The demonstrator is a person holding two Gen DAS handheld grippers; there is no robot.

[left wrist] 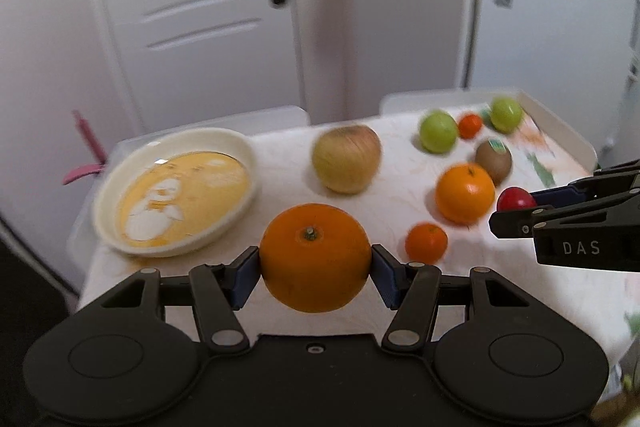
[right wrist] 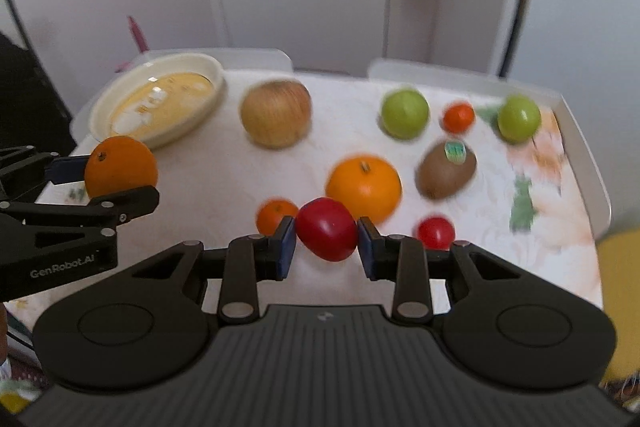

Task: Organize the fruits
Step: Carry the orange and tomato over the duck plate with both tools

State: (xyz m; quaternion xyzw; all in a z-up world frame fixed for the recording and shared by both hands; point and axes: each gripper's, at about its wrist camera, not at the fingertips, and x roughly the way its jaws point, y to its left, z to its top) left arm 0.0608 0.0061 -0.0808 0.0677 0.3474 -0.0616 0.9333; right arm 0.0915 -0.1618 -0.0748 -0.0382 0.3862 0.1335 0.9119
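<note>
**Two fruits lifted, the dish not yet filled**

The left gripper (left wrist: 315,263) is clenched on a large round orange fruit (left wrist: 315,258), its two blue pads pressing the left and right sides at the widest part. The orange is held above the near edge of the table covered with a pale patterned cloth (left wrist: 280,183), just right of the round cream dish with a yellow cartoon bottom (left wrist: 176,191). The right gripper (right wrist: 327,241) grasps a small glossy red fruit (right wrist: 326,229) in the same way, above the near middle of the table.

The orange looks firm and rather heavy, with a slightly rough skin, so a hold across the middle seems safe. The red fruit has a smooth, shiny skin; I judge it may slip or bruise if it is pressed too strongly.

The cream dish, at the far left, holds no fruit. The other fruits lie loose on the cloth: a big yellow-pink apple (right wrist: 276,114) in the far middle, a second orange (right wrist: 363,187), a brown kiwi with a sticker (right wrist: 446,169), two green apples (right wrist: 405,113) and some small orange and red fruits to the right.
</note>
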